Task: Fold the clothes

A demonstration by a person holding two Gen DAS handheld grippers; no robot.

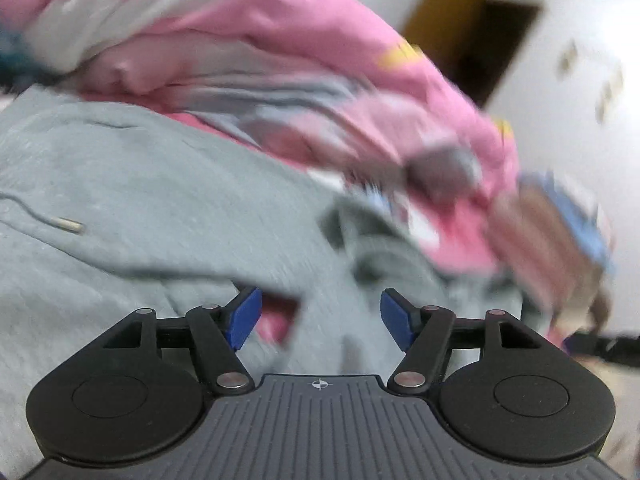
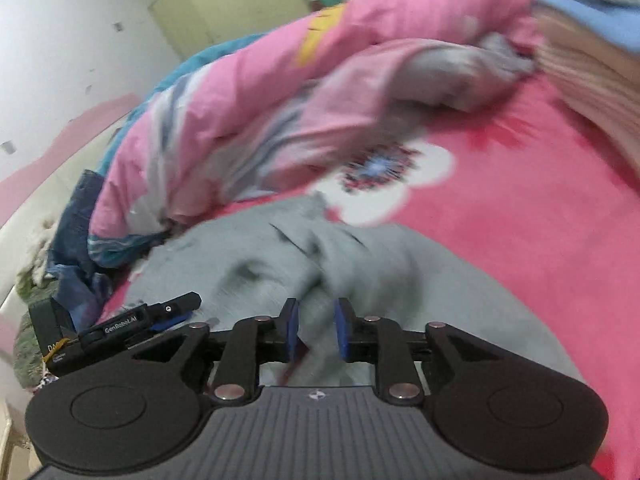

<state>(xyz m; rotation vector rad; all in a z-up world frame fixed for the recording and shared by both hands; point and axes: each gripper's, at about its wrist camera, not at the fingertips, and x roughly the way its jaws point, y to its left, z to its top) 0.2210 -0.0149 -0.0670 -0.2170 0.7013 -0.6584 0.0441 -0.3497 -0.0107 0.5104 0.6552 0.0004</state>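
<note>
A grey hoodie [image 1: 120, 200] lies spread on a pink flowered bed sheet [image 2: 520, 200], its drawstring tip [image 1: 68, 224] at the left. My left gripper [image 1: 320, 316] hovers just above the hoodie, jaws wide apart with nothing between the blue pads. In the right wrist view the hoodie [image 2: 400, 280] is bunched into a ridge that runs up to my right gripper [image 2: 317, 330]. Its pads stand a narrow gap apart over that ridge, and I see no pad pressing on the cloth. The left gripper [image 2: 182, 310] shows low at the left there.
A rumpled pink quilt [image 1: 280, 40] is heaped behind the hoodie, and it fills the middle of the right wrist view [image 2: 240, 100]. A stack of striped and blue clothes [image 2: 592, 40] sits at the far right. White wall and a pale cabinet [image 2: 224, 4] stand beyond the bed.
</note>
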